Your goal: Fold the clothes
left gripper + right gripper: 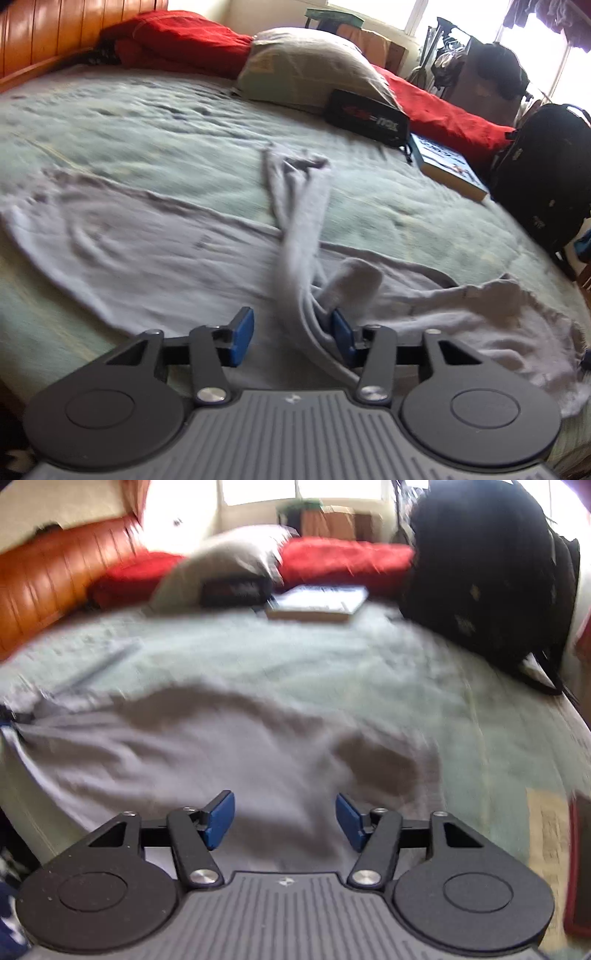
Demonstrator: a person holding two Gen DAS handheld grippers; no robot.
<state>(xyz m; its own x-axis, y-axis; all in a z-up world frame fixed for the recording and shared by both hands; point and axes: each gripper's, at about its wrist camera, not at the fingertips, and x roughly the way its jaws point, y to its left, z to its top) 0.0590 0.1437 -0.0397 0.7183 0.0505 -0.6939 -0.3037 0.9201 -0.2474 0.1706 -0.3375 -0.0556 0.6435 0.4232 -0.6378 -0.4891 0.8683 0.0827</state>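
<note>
pale green bedding point(155, 122) covers one wide bed, and on it we count one grey garment point(155, 251), one grey pillow point(306, 62), one black pouch point(365, 120), one book point(448, 166) and one black backpack point(546, 173) at the far right edge. one red blanket point(177, 40) runs along the wooden headboard point(55, 33). the garment lies spread near us, a twisted strip point(299, 206) reaching toward the middle. our left gripper point(291, 341) has its tongs spread, the strip lying slack against the right pad. our right gripper point(284, 821) hangs over the cloth with tongs spread, pinching nothing. open bedding lies between the garment and the pillow.
</note>
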